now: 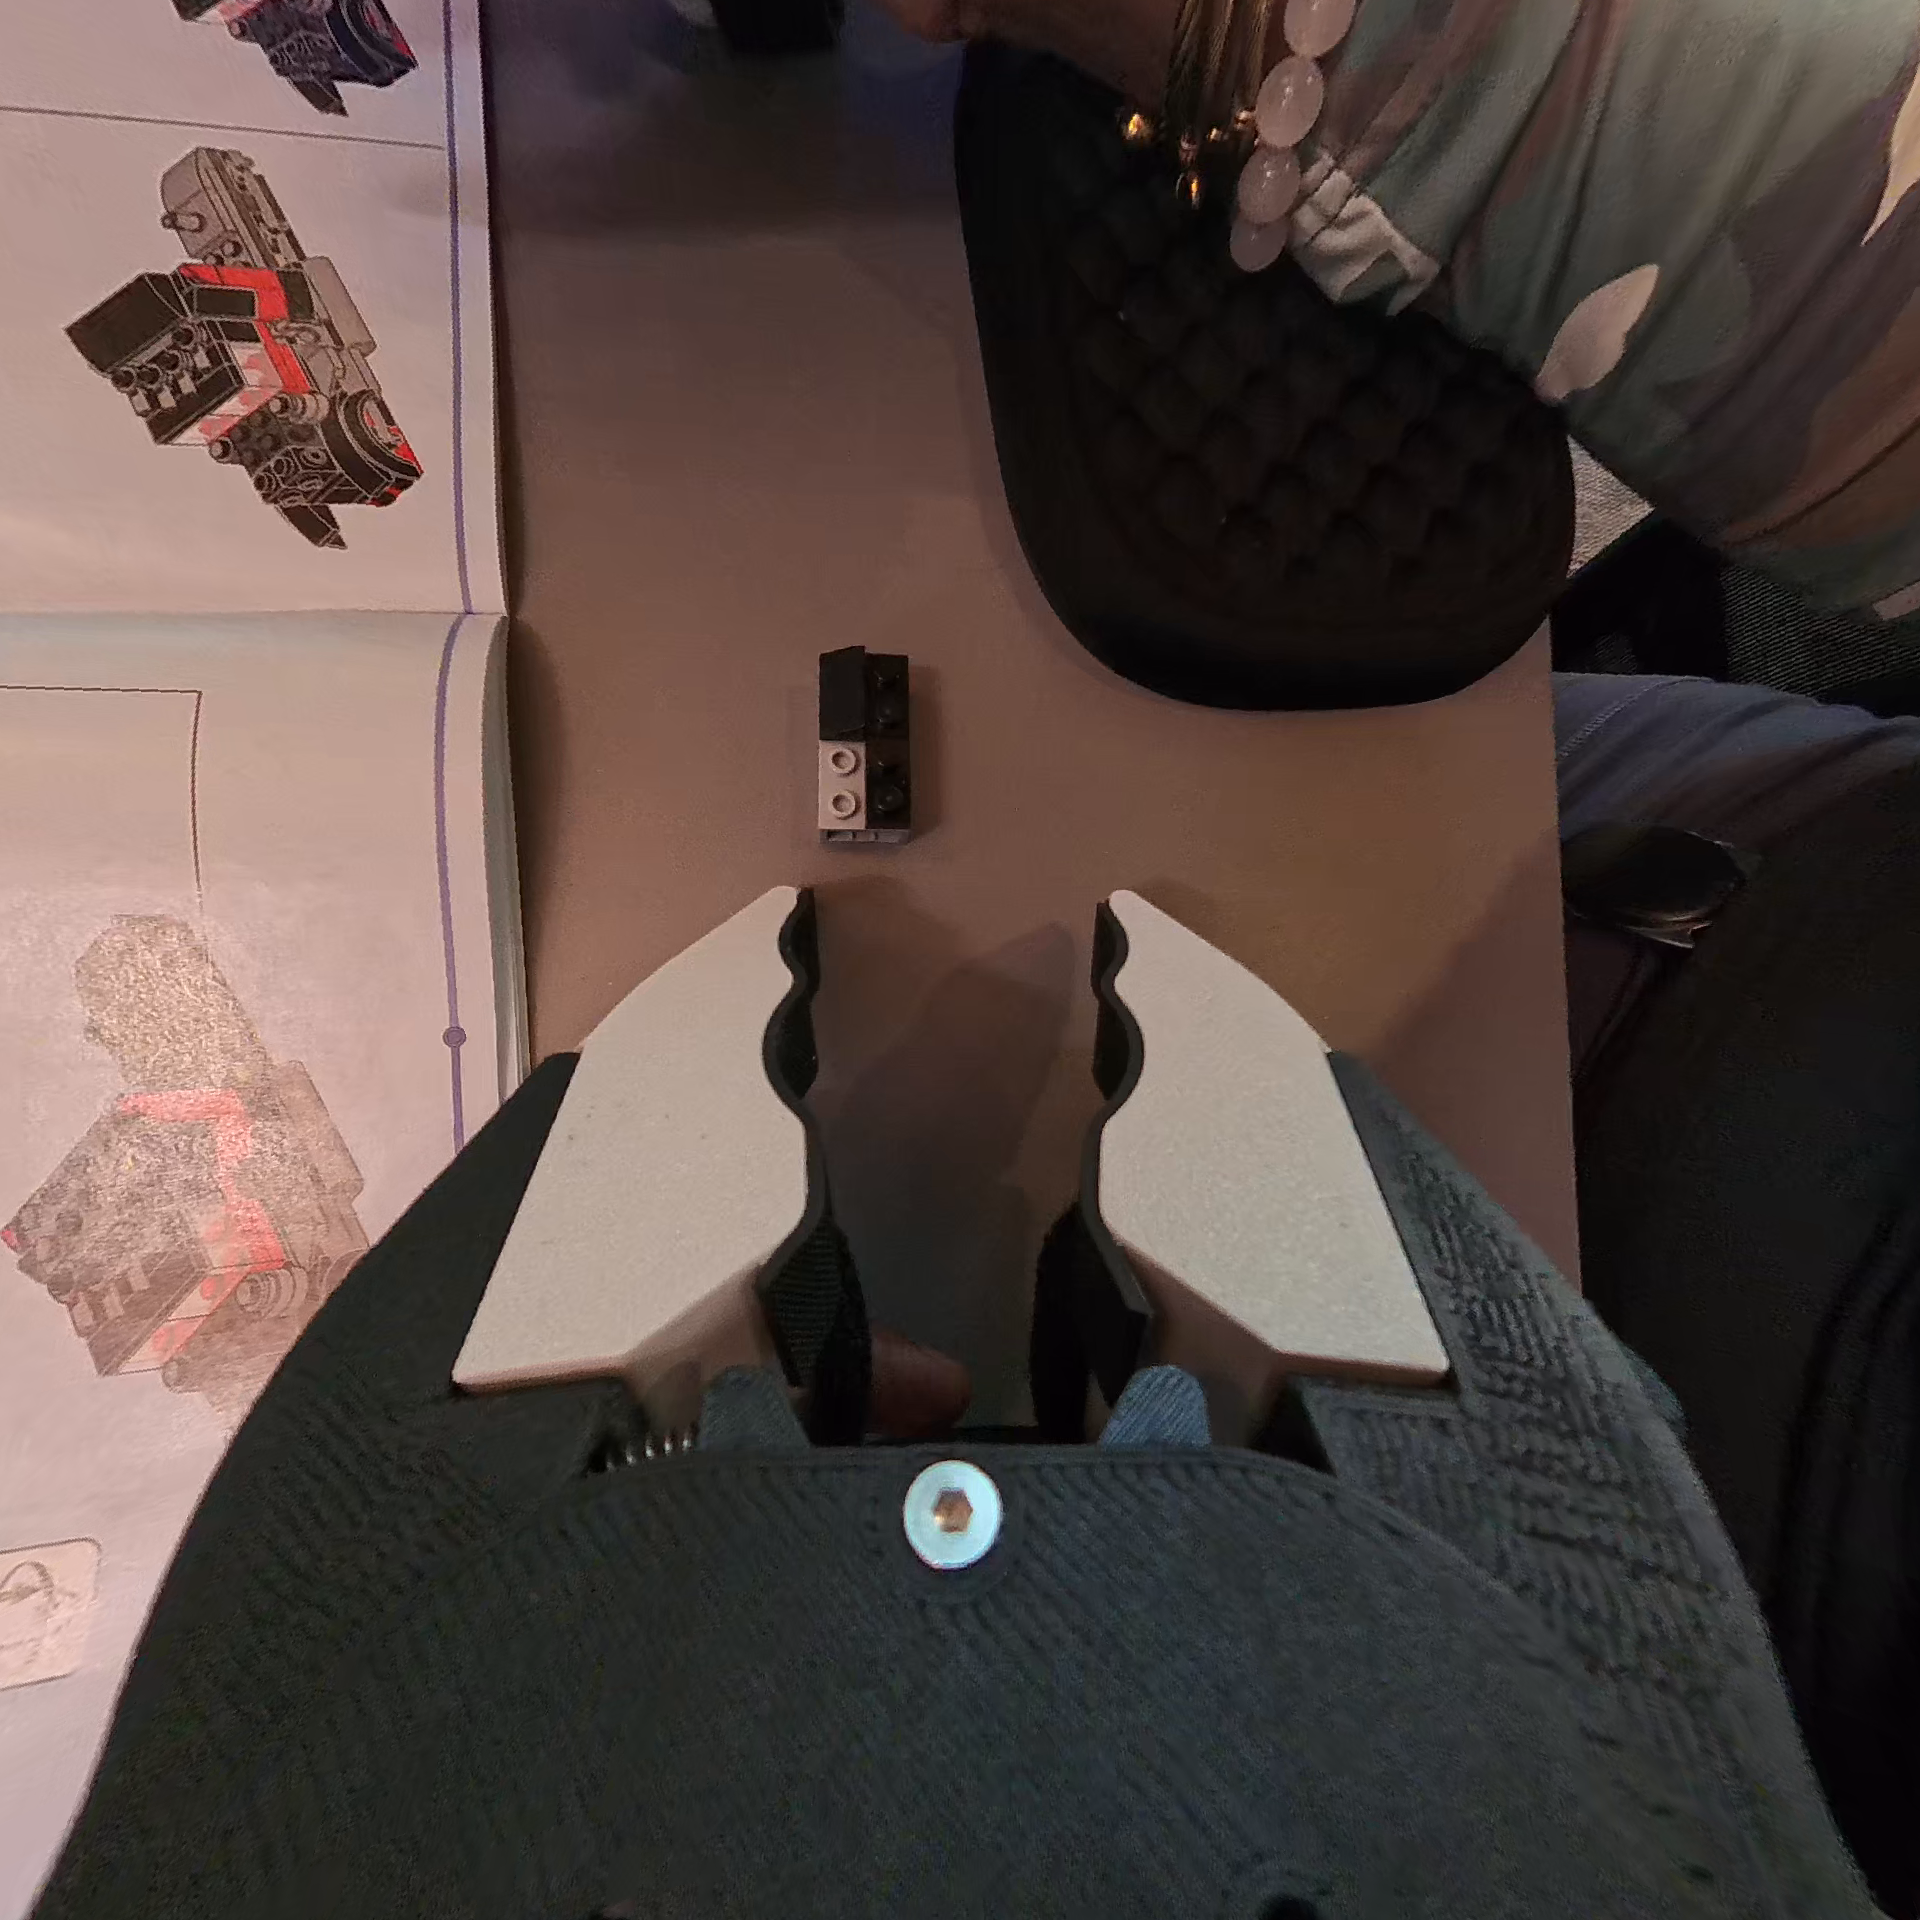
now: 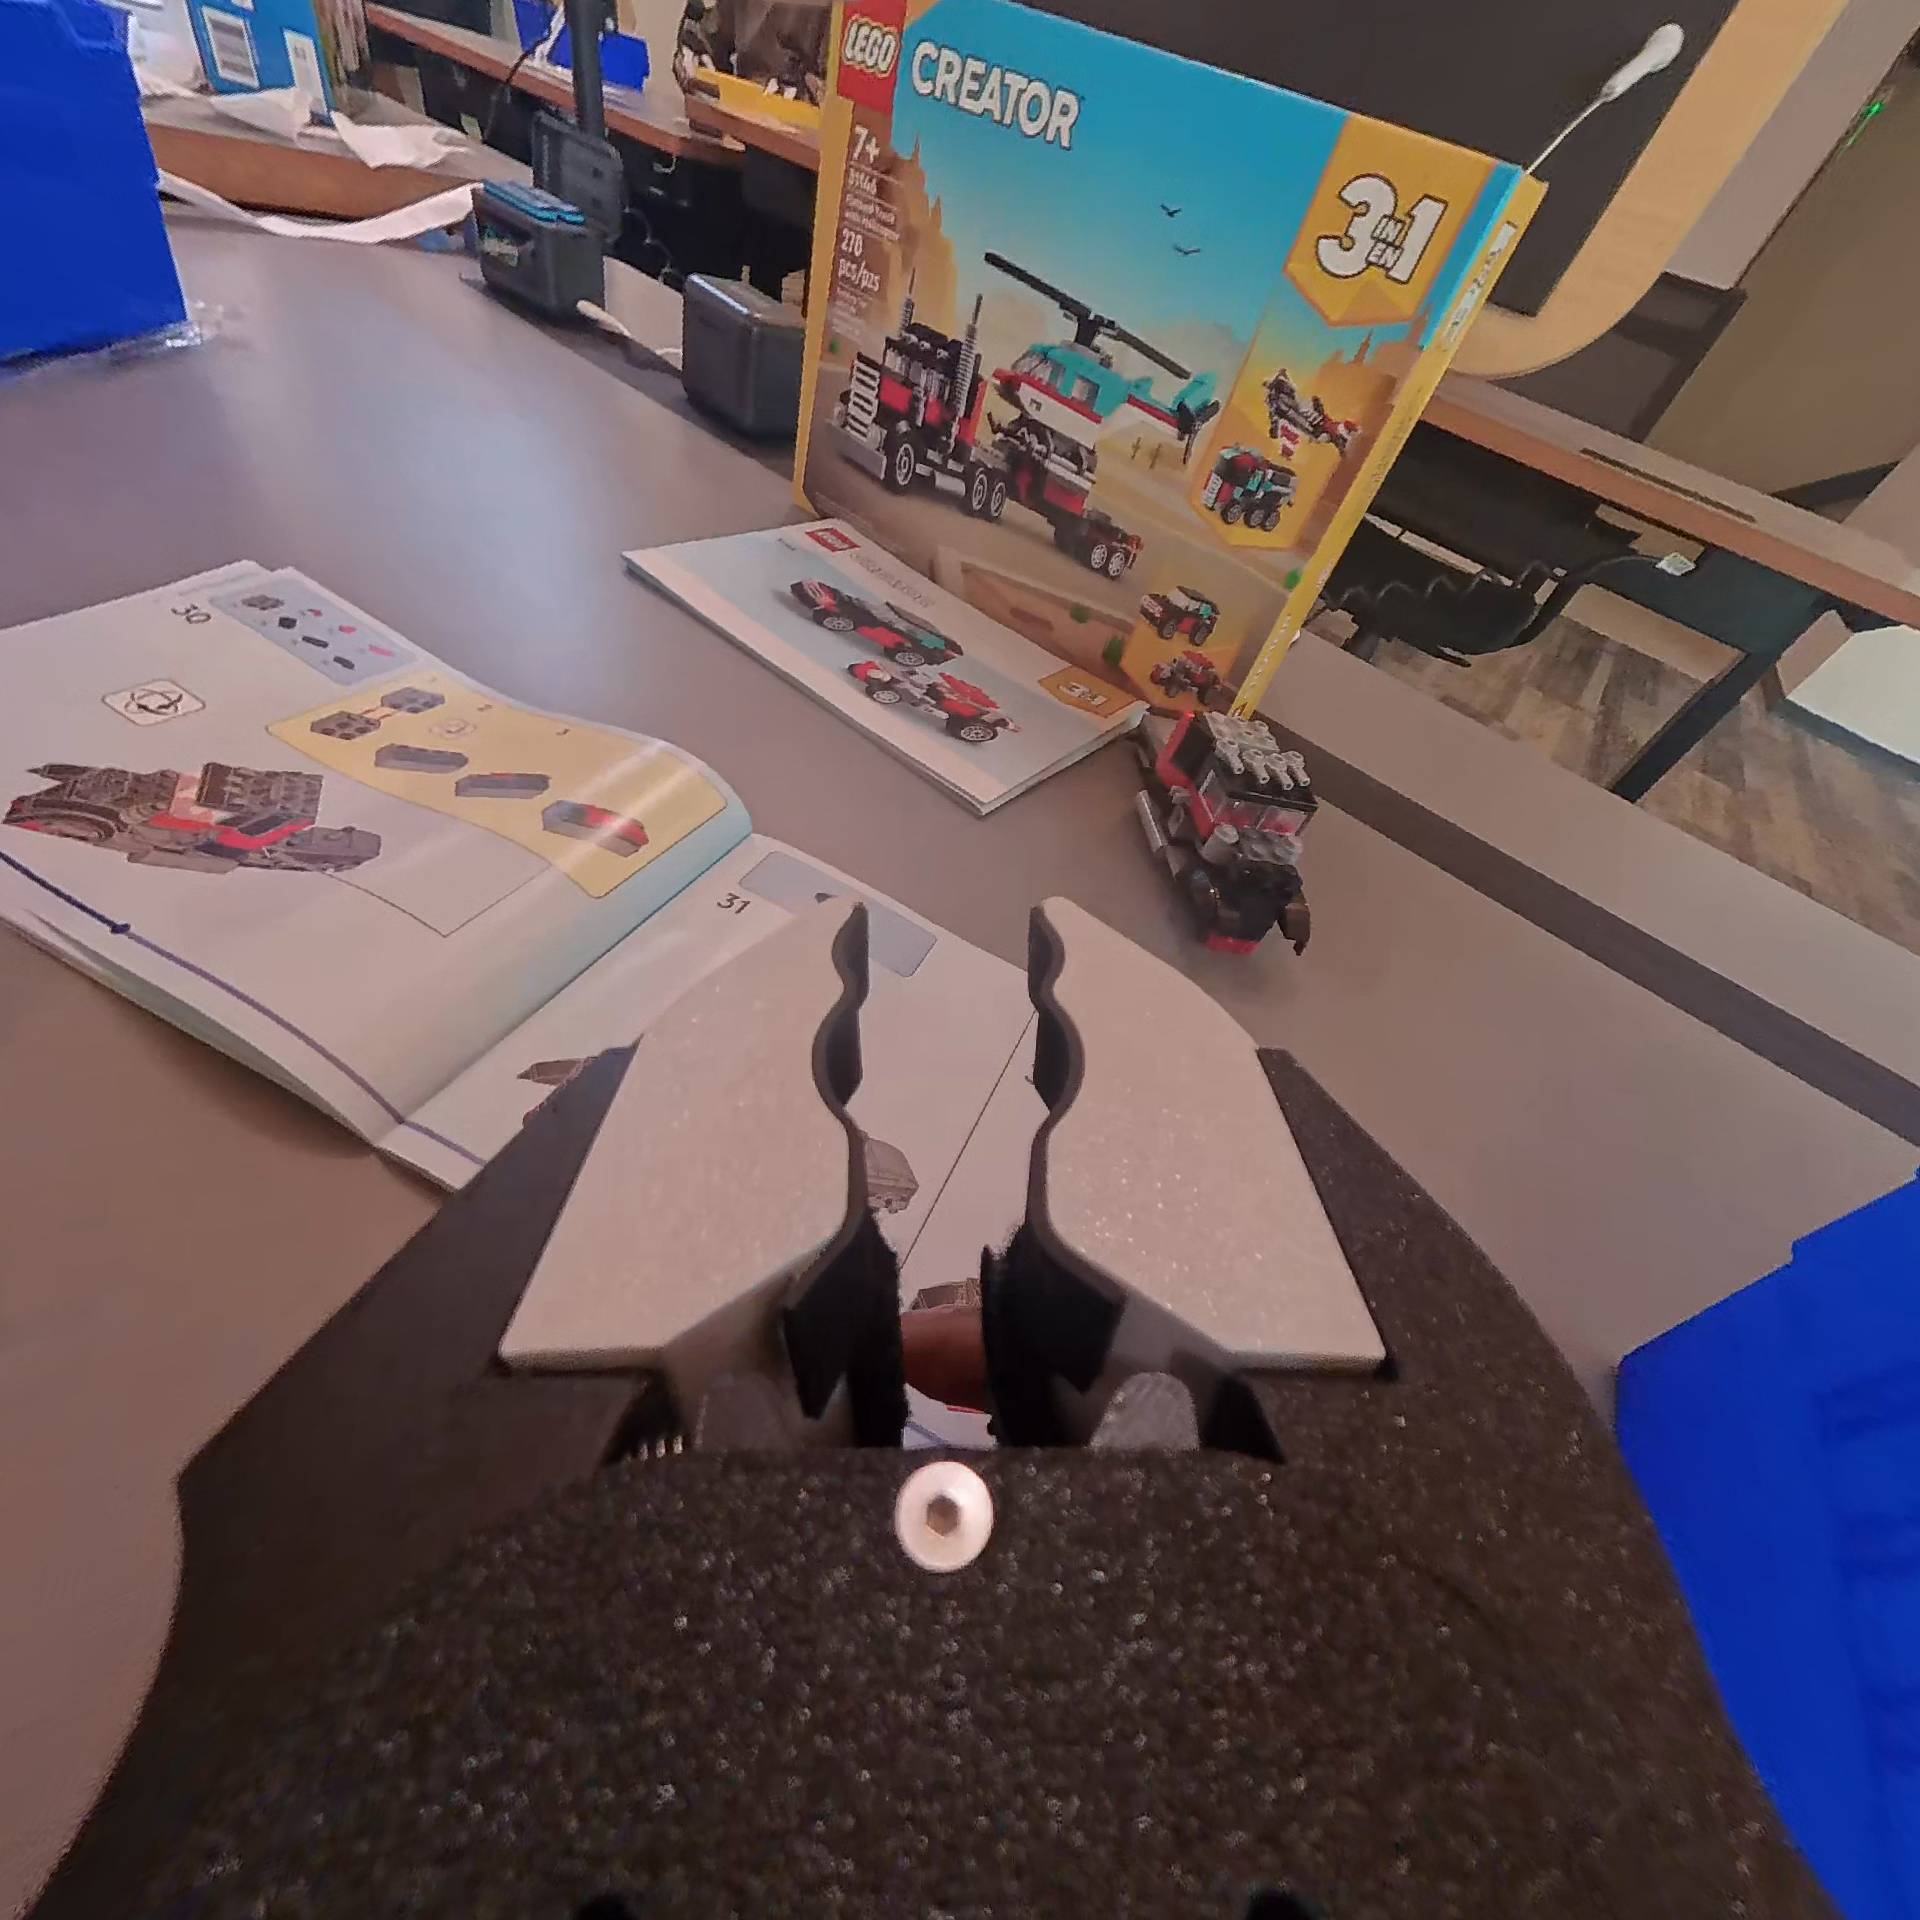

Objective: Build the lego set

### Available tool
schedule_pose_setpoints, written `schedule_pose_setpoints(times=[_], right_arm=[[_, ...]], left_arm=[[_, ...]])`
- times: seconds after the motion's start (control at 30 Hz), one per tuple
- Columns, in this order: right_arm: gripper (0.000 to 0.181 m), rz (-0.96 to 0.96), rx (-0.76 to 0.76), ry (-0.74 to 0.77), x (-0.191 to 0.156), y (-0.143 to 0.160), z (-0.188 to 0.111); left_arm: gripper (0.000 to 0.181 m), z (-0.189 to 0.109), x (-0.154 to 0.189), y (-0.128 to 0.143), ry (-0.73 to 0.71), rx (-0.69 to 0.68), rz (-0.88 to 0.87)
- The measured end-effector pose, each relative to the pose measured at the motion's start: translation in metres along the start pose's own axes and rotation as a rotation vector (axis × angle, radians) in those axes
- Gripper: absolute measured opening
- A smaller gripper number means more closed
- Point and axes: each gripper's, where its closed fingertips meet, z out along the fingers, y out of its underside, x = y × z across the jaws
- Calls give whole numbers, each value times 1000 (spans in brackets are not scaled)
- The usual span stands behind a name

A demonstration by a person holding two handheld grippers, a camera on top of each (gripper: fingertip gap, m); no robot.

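A small black and grey brick assembly lies on the table just beyond my left gripper, which is open and empty, its fingertips a short way short of it. The open instruction booklet lies to the left of it. In the right wrist view my right gripper is open and empty, hovering above the open booklet. A partly built black, red and grey truck stands on the table to the right, ahead of the right gripper.
The set's box stands upright behind a closed second booklet. A black textured gripper body with a person's sleeve is at the upper right of the left view. Blue bins sit at right. The table edge runs at right.
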Motion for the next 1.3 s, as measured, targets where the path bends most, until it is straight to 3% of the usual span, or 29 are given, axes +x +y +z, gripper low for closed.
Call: schedule_pose_setpoints(times=[0.73,1.3], right_arm=[[29,6,-36,58,9,7,-5],[33,103,88,18,16,-7,-11]], left_arm=[[51,-1,0,-1,21,9,-25],[54,-2,4,-1,82,22,-50]])
